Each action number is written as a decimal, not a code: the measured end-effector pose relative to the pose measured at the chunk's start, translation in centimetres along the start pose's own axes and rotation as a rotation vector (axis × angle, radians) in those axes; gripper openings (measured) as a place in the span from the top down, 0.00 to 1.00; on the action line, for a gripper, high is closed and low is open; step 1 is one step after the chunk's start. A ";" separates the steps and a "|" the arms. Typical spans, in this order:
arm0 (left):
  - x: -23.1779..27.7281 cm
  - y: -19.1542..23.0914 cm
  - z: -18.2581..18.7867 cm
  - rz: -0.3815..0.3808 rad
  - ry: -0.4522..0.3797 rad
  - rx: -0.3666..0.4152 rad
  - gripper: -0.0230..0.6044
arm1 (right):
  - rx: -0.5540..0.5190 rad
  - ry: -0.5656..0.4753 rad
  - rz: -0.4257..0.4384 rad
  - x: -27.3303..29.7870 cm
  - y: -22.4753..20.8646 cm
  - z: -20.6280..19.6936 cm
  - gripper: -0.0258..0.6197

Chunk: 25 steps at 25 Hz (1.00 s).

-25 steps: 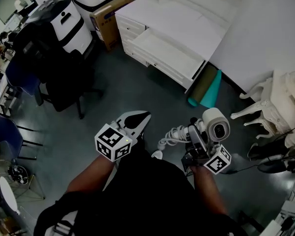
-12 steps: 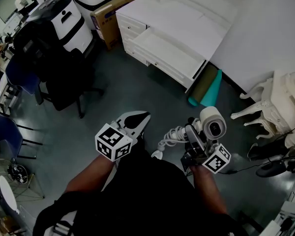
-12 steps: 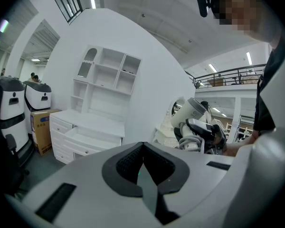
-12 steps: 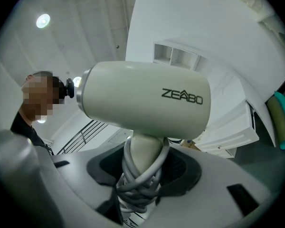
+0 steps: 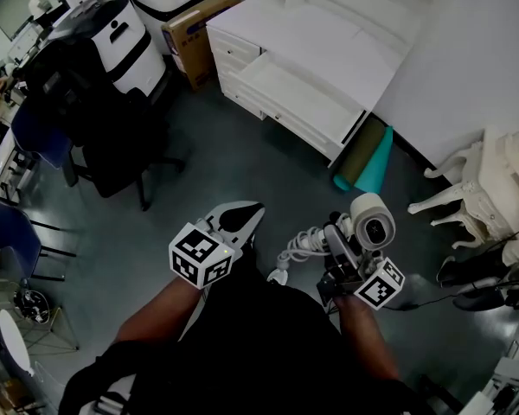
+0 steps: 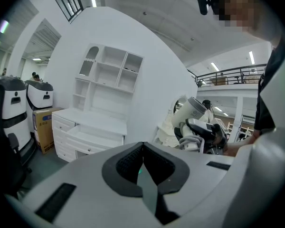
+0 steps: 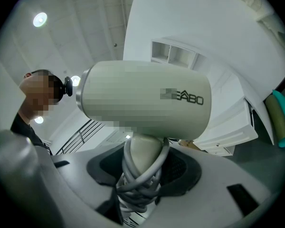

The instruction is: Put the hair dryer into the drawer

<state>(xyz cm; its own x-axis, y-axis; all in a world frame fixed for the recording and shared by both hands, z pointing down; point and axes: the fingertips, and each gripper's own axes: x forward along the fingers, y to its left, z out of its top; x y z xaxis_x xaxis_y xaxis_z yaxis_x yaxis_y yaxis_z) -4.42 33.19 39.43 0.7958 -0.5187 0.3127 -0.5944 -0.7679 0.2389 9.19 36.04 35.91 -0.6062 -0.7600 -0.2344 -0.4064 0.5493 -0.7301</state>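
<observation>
A cream hair dryer (image 5: 372,221) with its grey cord wound round the handle is held upright over the dark floor. My right gripper (image 5: 342,247) is shut on that handle, and the barrel (image 7: 142,101) fills the right gripper view above the gripper (image 7: 142,163). My left gripper (image 5: 244,215) hangs beside it to the left, shut with nothing between its fingers; its tips meet in the left gripper view (image 6: 142,145). Ahead stands a white dresser whose wide drawer (image 5: 298,102) is pulled open. From the left gripper view, the drawer (image 6: 95,136) and the dryer (image 6: 190,112) both show.
A teal and olive rolled mat (image 5: 363,158) leans at the dresser's right end. A cardboard box (image 5: 195,28) and white machines (image 5: 125,33) stand to its left. Black office chairs (image 5: 112,137) are at left, white ornate furniture (image 5: 484,180) at right.
The dresser sits slightly lower in the head view. My right gripper with the hair dryer has shifted a little left. The left gripper has barely moved.
</observation>
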 end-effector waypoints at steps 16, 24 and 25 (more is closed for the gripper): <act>2.5 3.6 2.3 0.005 0.003 0.007 0.95 | 0.020 -0.002 -0.028 3.7 -2.5 1.6 0.63; 4.0 7.0 3.5 -0.001 0.011 0.012 0.95 | 0.034 0.007 -0.025 7.8 -4.4 2.5 0.63; 4.3 7.7 3.8 -0.002 0.012 0.009 0.95 | 0.031 0.009 -0.025 8.4 -4.7 2.7 0.63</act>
<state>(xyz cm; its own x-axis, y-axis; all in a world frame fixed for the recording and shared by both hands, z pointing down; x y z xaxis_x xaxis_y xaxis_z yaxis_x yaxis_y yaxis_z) -5.15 23.63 39.16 0.7955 -0.5127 0.3230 -0.5916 -0.7724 0.2309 7.81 26.14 35.66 -0.6022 -0.7702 -0.2100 -0.4001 0.5188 -0.7555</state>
